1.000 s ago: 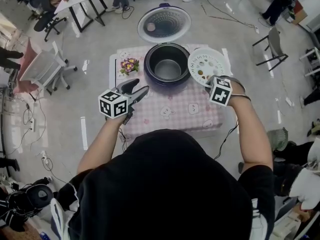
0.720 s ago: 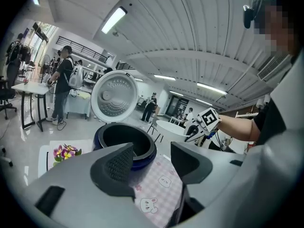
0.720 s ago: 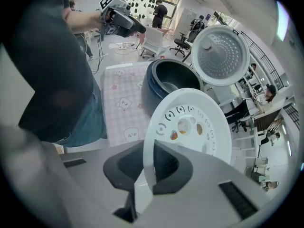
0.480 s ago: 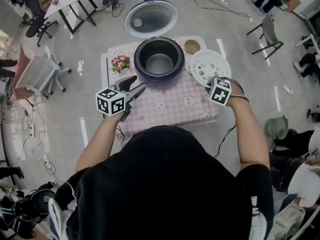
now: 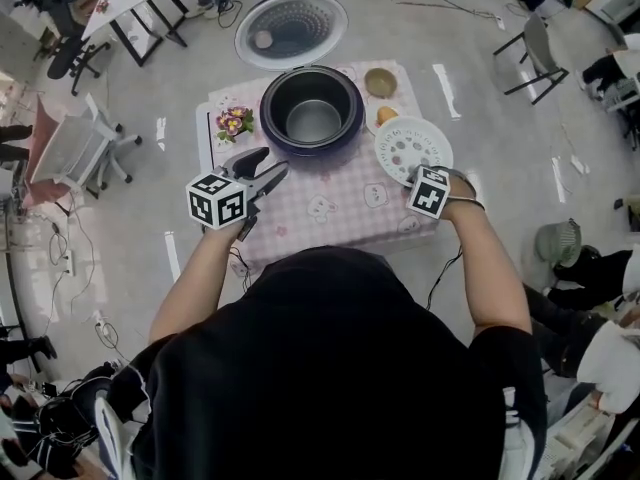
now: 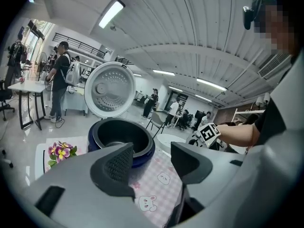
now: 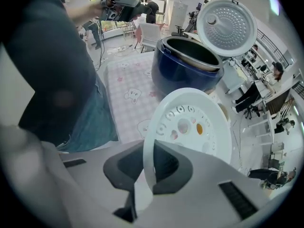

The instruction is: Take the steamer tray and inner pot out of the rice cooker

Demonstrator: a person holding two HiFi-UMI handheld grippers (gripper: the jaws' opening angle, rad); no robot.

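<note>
Clamps the near rim of the white steamer tray (image 7: 190, 127) in the right gripper (image 7: 148, 170), jaws almost together with only the thin edge between them. Holds that tray right of centre in the head view, over the pink checked tablecloth (image 5: 330, 213), just right of the rice cooker (image 5: 352, 133) and clear of it. Contact between tray and cloth: not readable. Holds the left gripper (image 6: 151, 158) left of centre, jaws apart on nothing, aimed toward the cooker. Leaves the inner pot (image 5: 313, 118) seated in the cooker at upper centre, lid (image 5: 290, 30) swung open behind. Shows 1 small bowl (image 5: 380, 82) at the cooker's right and 1 bunch of flowers (image 5: 234, 122) at its left.
</note>
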